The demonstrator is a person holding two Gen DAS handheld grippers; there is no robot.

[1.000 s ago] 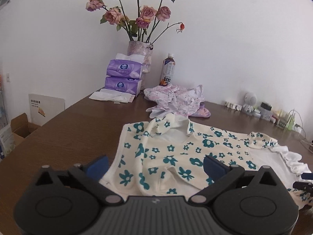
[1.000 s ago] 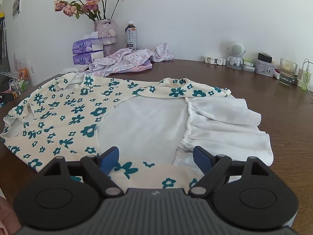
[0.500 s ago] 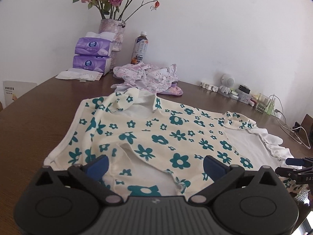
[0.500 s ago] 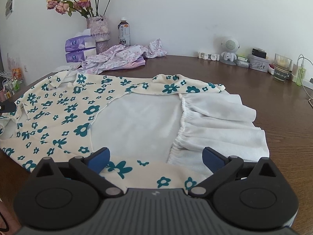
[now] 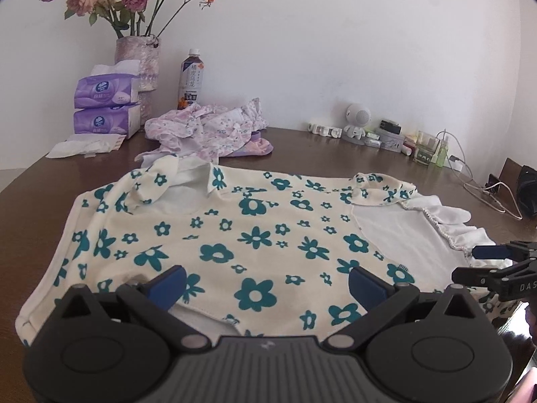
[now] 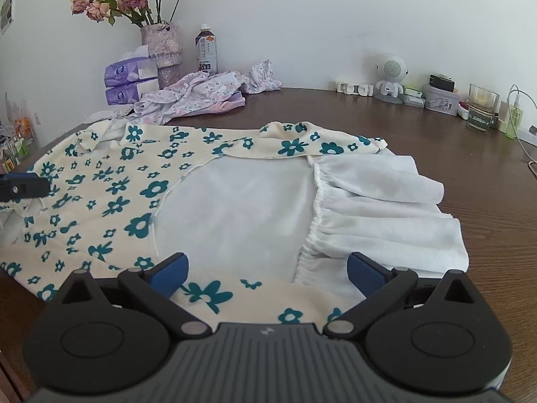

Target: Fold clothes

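A cream dress with teal flowers (image 5: 255,235) lies spread flat on the brown table, its white ruffled skirt (image 6: 386,208) to the right. My left gripper (image 5: 268,283) is open and empty over the near hem at the collar end. My right gripper (image 6: 266,270) is open and empty over the near hem by the skirt. The right gripper also shows at the right edge of the left wrist view (image 5: 493,265). One fingertip of the left gripper shows at the left edge of the right wrist view (image 6: 23,184).
A crumpled pink floral garment (image 5: 208,131) lies behind the dress. A vase of roses (image 5: 137,57), tissue packs (image 5: 107,107) and a bottle (image 5: 191,84) stand at the back left. A small robot figure (image 6: 389,77), a glass (image 6: 481,107) and cables (image 5: 483,188) stand at the right.
The left gripper has swung right and come in over the dress. The right gripper's jaws have opened wider and it has shifted slightly.
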